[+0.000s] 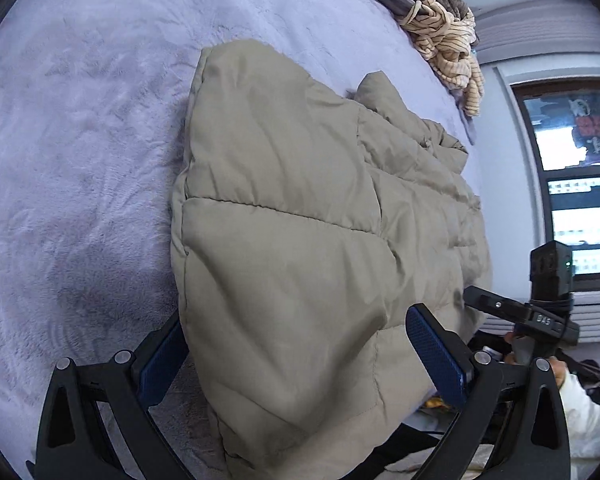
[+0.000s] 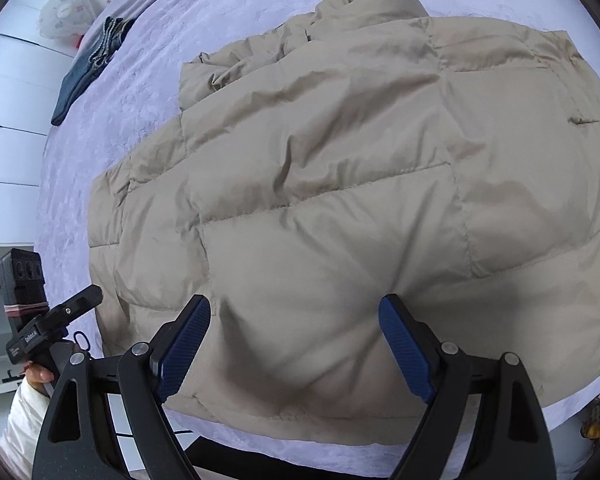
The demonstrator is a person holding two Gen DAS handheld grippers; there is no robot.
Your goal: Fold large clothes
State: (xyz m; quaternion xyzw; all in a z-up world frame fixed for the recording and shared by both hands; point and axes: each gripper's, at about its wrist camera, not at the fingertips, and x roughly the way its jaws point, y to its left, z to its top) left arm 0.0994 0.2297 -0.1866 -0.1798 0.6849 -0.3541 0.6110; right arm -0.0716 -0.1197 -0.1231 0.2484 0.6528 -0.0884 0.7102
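A beige quilted puffer jacket (image 1: 300, 208) lies spread on a lavender fleece blanket (image 1: 80, 140). In the left wrist view my left gripper (image 1: 296, 332) is open, its blue pads straddling the jacket's near corner; the left pad is partly hidden behind the fabric. The other gripper (image 1: 540, 316) shows at the right beyond the jacket. In the right wrist view the jacket (image 2: 340, 168) fills the frame and my right gripper (image 2: 296, 312) is open, its pads pressed down on the near hem, nothing clamped. The left gripper (image 2: 52, 320) shows at the lower left.
A striped cream garment (image 1: 448, 40) and dark cloth lie at the blanket's far edge. A window (image 1: 572, 184) is at the right. Folded dark jeans (image 2: 88, 64) lie on the blanket's far left. A white bag (image 2: 66, 10) sits beyond. The bed's near edge runs below the jacket hem.
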